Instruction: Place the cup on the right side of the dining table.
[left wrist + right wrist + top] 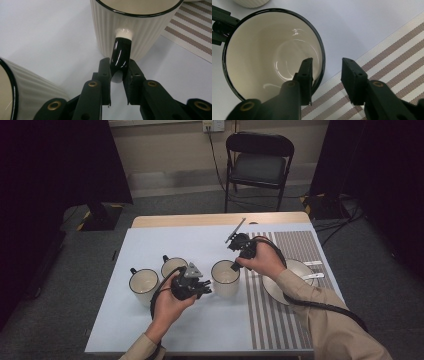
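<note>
A cream ribbed mug (225, 279) with a black rim stands on the pale blue mat, beside a striped placemat (280, 315). My left gripper (206, 290) comes in from the mug's left. In the left gripper view, my left gripper (117, 67) is shut on the mug's black handle (121, 51). My right gripper (234, 266) hangs over the mug's right side. In the right gripper view, my right gripper (327, 63) is open and straddles the mug's (269, 50) rim, one jaw inside and one outside.
Two more cream mugs (144, 282) (174, 266) stand left of the held one. A cream plate (297, 270) lies on the striped placemat with two white utensils (314, 276) beside it. A black folding chair (257, 165) stands beyond the table's far edge.
</note>
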`<action>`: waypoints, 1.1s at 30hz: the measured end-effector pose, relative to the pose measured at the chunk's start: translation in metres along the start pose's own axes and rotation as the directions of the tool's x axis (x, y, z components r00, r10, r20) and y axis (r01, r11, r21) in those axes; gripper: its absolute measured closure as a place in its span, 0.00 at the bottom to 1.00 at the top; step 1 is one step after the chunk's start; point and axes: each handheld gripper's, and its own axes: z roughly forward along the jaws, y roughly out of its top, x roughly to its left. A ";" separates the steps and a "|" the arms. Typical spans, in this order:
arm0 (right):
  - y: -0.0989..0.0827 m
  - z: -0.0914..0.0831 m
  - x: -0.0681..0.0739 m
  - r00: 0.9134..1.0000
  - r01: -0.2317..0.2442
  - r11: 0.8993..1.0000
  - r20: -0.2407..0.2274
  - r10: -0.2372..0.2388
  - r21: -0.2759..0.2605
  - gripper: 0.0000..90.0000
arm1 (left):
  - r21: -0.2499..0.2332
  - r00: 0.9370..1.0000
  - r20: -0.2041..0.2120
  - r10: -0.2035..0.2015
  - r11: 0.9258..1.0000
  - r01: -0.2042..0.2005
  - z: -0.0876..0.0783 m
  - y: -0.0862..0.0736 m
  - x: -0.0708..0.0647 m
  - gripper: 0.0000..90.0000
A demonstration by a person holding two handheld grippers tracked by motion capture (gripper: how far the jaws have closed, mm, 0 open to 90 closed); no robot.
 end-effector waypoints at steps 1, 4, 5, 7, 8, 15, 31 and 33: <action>0.001 0.001 0.001 1.000 0.002 1.000 0.008 -0.002 0.002 0.72 | -0.003 1.000 0.004 -0.001 1.000 0.001 0.000 0.000 0.000 0.86; 0.003 0.003 0.005 1.000 -0.001 1.000 0.022 0.001 0.011 0.77 | -0.002 1.000 0.003 -0.002 1.000 0.002 0.000 0.000 0.000 0.86; 0.003 0.003 0.005 1.000 -0.005 1.000 0.027 0.005 0.012 0.79 | -0.001 1.000 0.001 -0.003 1.000 0.003 0.000 0.000 0.000 0.86; 0.003 0.004 0.007 1.000 0.003 1.000 0.028 -0.003 0.010 0.82 | -0.003 1.000 0.001 -0.004 1.000 0.004 0.000 0.000 -0.001 0.86; 0.003 0.004 0.007 1.000 -0.002 1.000 0.028 0.002 0.010 0.84 | -0.008 1.000 0.001 -0.007 1.000 0.007 0.000 0.000 -0.001 0.86; 0.004 0.004 0.010 0.999 0.009 1.000 0.042 -0.009 0.012 0.92 | 0.007 1.000 -0.009 -0.011 1.000 0.012 -0.001 0.003 -0.003 0.86; 0.008 -0.004 0.009 0.998 -0.032 0.999 0.054 0.031 0.012 0.94 | 0.037 1.000 -0.018 -0.023 0.999 0.024 -0.005 0.014 -0.005 0.86; 0.009 -0.006 0.008 0.998 -0.036 0.999 0.054 0.035 0.019 0.94 | 0.033 1.000 -0.011 -0.029 0.999 0.029 -0.004 0.016 -0.005 0.86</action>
